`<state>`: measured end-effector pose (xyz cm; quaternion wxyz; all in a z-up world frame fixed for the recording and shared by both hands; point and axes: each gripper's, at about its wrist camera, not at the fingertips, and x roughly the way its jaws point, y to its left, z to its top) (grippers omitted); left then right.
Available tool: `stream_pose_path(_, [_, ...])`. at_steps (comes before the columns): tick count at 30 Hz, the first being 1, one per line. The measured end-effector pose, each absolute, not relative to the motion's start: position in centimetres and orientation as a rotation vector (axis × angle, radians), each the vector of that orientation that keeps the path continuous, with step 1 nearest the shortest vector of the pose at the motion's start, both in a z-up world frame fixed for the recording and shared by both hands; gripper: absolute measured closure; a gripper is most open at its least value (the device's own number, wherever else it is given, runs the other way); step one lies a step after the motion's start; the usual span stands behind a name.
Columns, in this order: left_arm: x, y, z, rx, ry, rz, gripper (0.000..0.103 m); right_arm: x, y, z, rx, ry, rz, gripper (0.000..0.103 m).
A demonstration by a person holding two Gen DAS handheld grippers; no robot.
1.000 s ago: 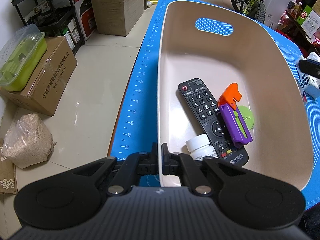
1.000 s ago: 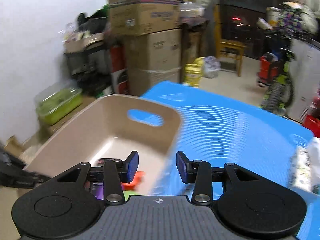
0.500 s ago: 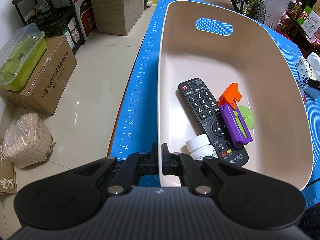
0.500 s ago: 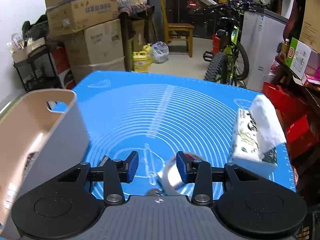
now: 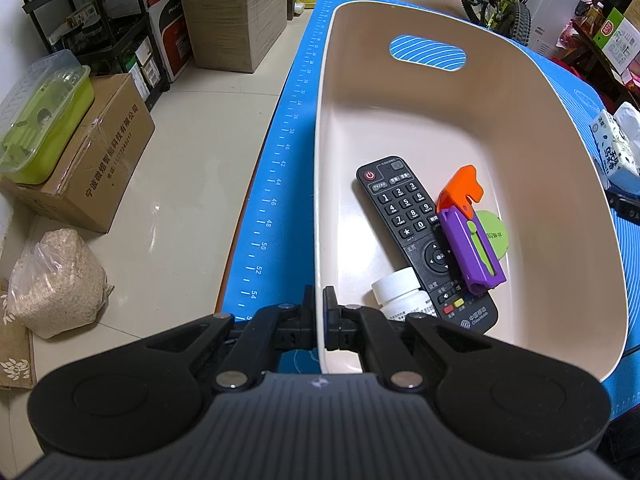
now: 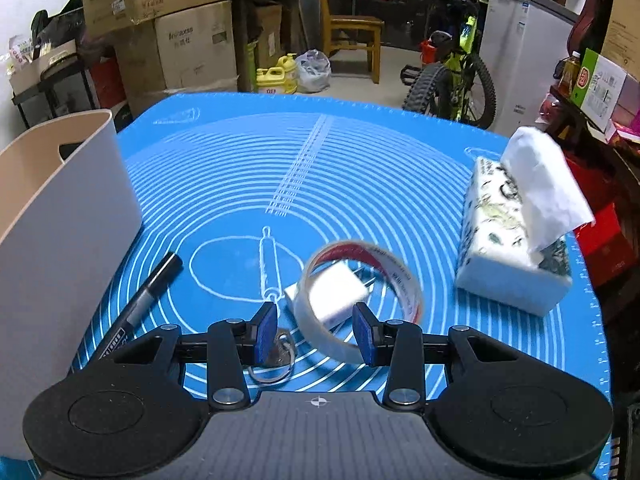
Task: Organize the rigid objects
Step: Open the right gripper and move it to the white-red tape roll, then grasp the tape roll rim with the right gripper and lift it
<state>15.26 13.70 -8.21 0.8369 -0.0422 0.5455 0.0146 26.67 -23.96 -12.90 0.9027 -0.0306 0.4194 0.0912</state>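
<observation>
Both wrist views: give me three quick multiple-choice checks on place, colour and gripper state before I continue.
1. Where is the remote control?
A. inside the beige bin
B. on the blue mat
C. on the floor

2. What colour is the tip of the purple toy knife?
A. green
B. orange
C. black

3. What is the left gripper doing?
A. hanging open above the mat
B. shut on the tape roll
C. shut on the bin's rim

Answers: 1 A, it lies on the bin floor; 2 B, orange shows above the purple handle; 3 C, its fingers pinch the near rim.
</observation>
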Motion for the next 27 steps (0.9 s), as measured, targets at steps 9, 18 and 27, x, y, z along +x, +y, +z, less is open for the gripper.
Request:
stream_pose_path(9, [15.4, 13.8, -8.0, -0.088, 1.154, 0.034, 0.099, 26.6, -22.7, -14.8, -0.1, 0.902, 0.191, 0.08])
stream_pose_path(18, [15.3, 13.8, -8.1, -0.092, 1.153, 0.035, 0.099, 25.2, -22.9, -13.7, -0.131, 0.822, 0.175, 0.088])
stream_pose_path(27, [15.3, 13.8, -8.2, -0.093, 1.152, 0.035, 0.099, 23.6, -24.3, -11.3, -0.085, 0.728, 0.127, 0.088])
